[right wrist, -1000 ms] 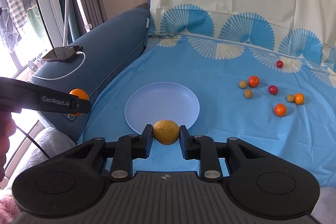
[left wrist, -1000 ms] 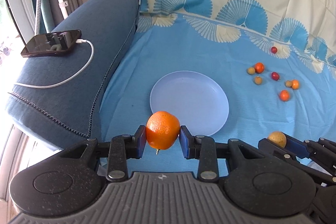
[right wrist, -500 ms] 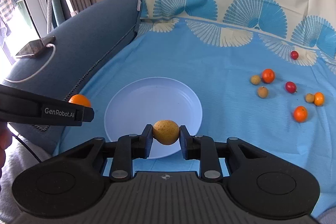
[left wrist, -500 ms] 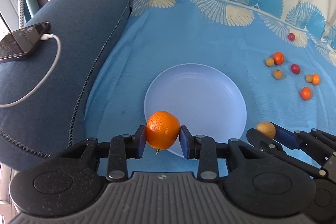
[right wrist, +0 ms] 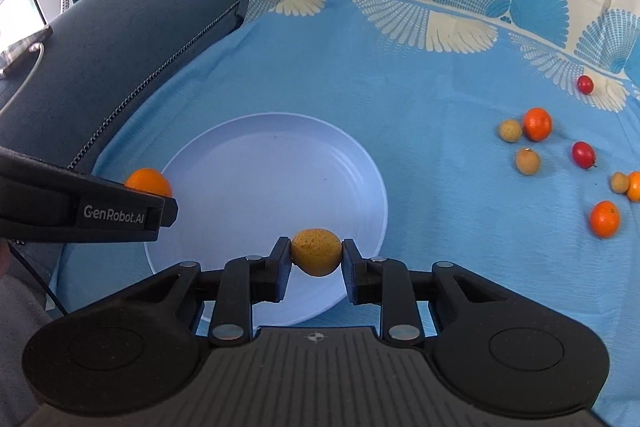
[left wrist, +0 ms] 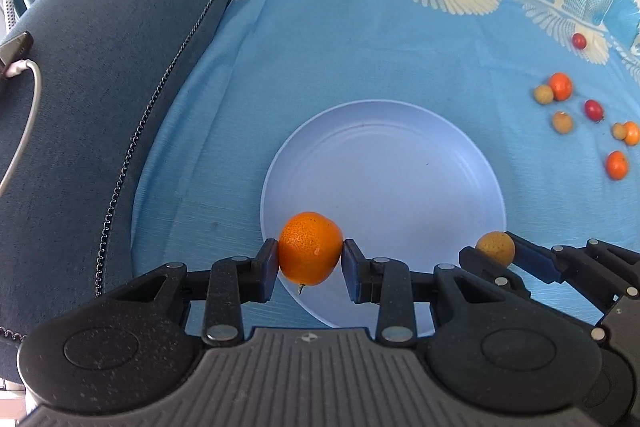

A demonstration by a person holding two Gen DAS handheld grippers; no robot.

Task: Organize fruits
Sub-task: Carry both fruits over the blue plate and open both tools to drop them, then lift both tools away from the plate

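Our left gripper (left wrist: 310, 259) clenched on a round orange mandarin (left wrist: 310, 253) over the near-left rim of the pale blue round plate (left wrist: 384, 167), our right gripper (right wrist: 316, 257) pinching a small yellow-brown speckled fruit (right wrist: 316, 251) — squarely between its pads — over the plate's near edge, loose small fruits (right wrist: 538, 125) far right on the blue patterned cloth (right wrist: 400, 75).

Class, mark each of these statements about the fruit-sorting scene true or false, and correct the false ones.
1. The left gripper holds an orange fruit. True.
2. The right gripper is empty. False: it is shut on a small yellow-brown fruit.
3. The pale plate already holds several fruits. False: nothing lies on it yet.
4. Loose fruits lie on the blue cloth to the plate's right. True.
5. A red fruit lies among them. True.
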